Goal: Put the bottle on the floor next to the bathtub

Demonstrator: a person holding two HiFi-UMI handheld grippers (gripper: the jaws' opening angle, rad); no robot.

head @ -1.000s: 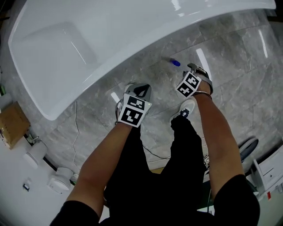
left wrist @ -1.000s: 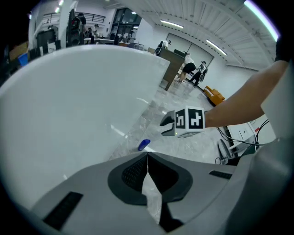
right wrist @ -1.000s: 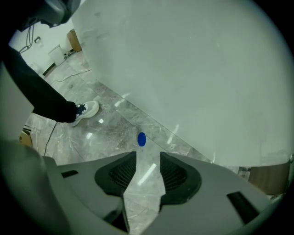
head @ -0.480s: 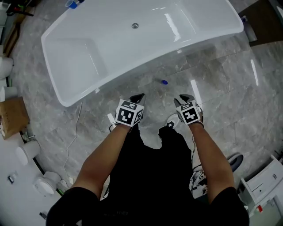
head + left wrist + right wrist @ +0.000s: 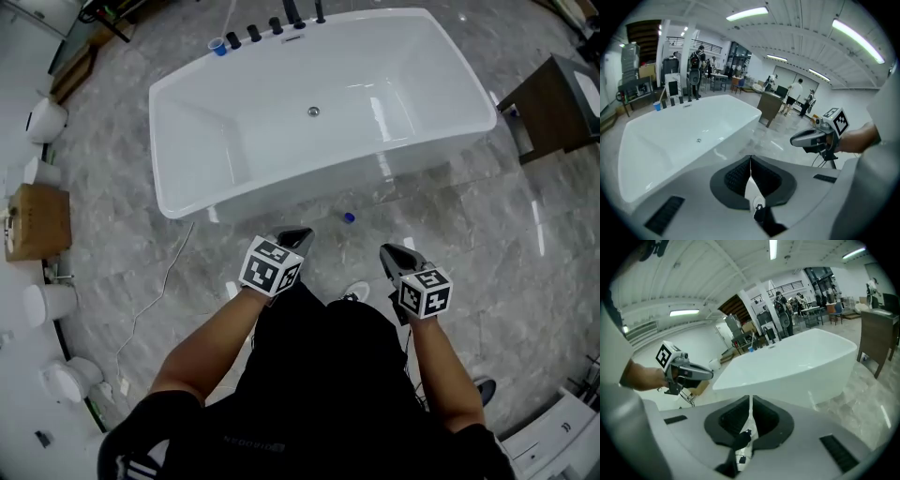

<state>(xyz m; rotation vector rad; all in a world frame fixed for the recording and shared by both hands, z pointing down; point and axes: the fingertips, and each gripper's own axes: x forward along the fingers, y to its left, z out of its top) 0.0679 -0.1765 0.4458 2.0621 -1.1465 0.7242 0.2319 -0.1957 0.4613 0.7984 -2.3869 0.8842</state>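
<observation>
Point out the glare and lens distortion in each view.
Head view: white glare streaks on the bathtub wall and the glossy floor, and straight lines bend toward the edges. Left gripper view: fisheye with black corners, ceiling lights blown out. Right gripper view: the same dark corners, with the bathtub rim bowed.

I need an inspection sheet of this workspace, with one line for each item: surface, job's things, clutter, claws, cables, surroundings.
surface: glossy grey marbled floor tiles.
job's things: bottle, only its blue cap clear, on the floor beside the white bathtub, apart from both claws.
clutter: cardboard box at the left edge; blue cup by the tub's far rim.
claws: left claw shut, empty; right claw shut, its jaws have just been closing with nothing between them.
cables: white cable lying on the floor left of the person.
surroundings: brown cabinet right of the tub.
</observation>
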